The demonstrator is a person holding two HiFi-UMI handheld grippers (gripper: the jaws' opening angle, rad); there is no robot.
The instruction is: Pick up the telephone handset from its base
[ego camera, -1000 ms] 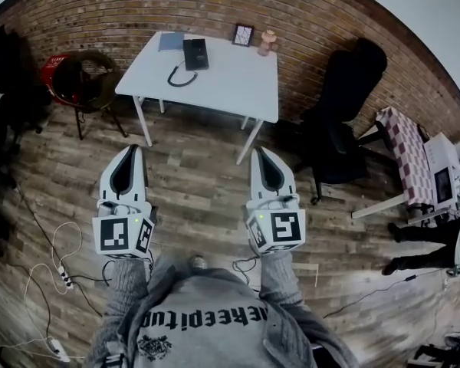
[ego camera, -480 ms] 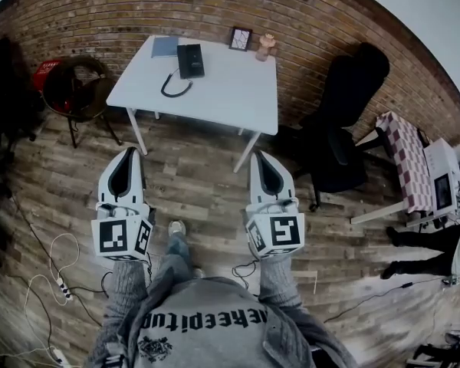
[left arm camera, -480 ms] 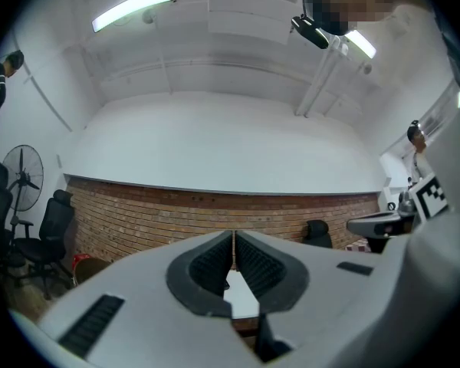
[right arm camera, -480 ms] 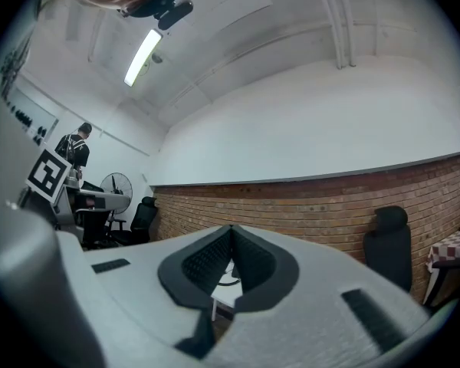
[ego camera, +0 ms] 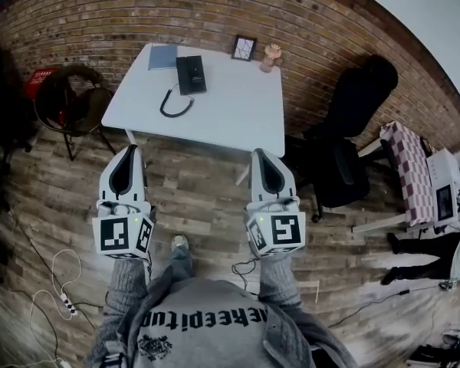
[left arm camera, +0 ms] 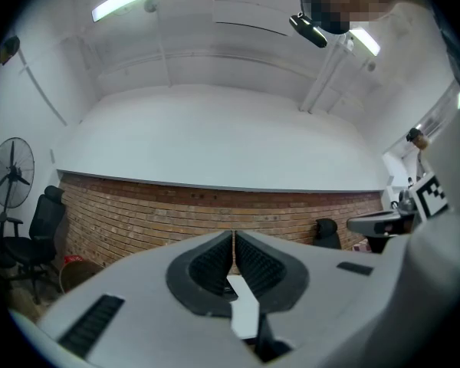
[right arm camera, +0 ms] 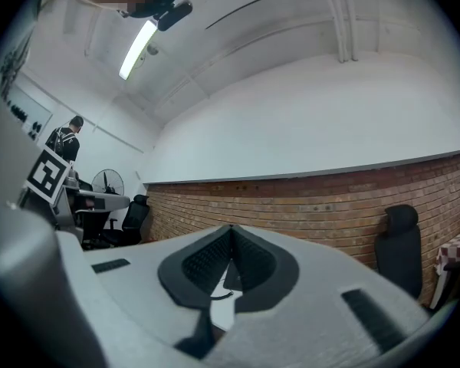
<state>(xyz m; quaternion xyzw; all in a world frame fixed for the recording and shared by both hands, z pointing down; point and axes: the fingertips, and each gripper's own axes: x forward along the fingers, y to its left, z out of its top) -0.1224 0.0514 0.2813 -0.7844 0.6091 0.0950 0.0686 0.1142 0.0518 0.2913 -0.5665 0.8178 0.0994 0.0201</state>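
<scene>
A black telephone (ego camera: 191, 74) lies on a white table (ego camera: 222, 110) by the brick wall in the head view, its coiled cord (ego camera: 174, 106) looping toward the table's front. The handset rests on the base. My left gripper (ego camera: 129, 151) and right gripper (ego camera: 263, 155) hang side by side over the wooden floor, short of the table's front edge, both shut and holding nothing. Through the gap behind the shut jaws, the right gripper view shows a bit of the telephone (right arm camera: 227, 280) and the left gripper view shows the table (left arm camera: 241, 301).
On the table stand a blue notebook (ego camera: 162, 56), a small picture frame (ego camera: 244, 48) and a little figurine (ego camera: 271, 56). A black office chair (ego camera: 345, 140) is at the table's right, a round chair (ego camera: 73, 98) at its left. Cables and a power strip (ego camera: 65, 301) lie on the floor.
The table and telephone have come closer and lower in the head view as I walk toward them. Both grippers stay shut and level in front of me.
</scene>
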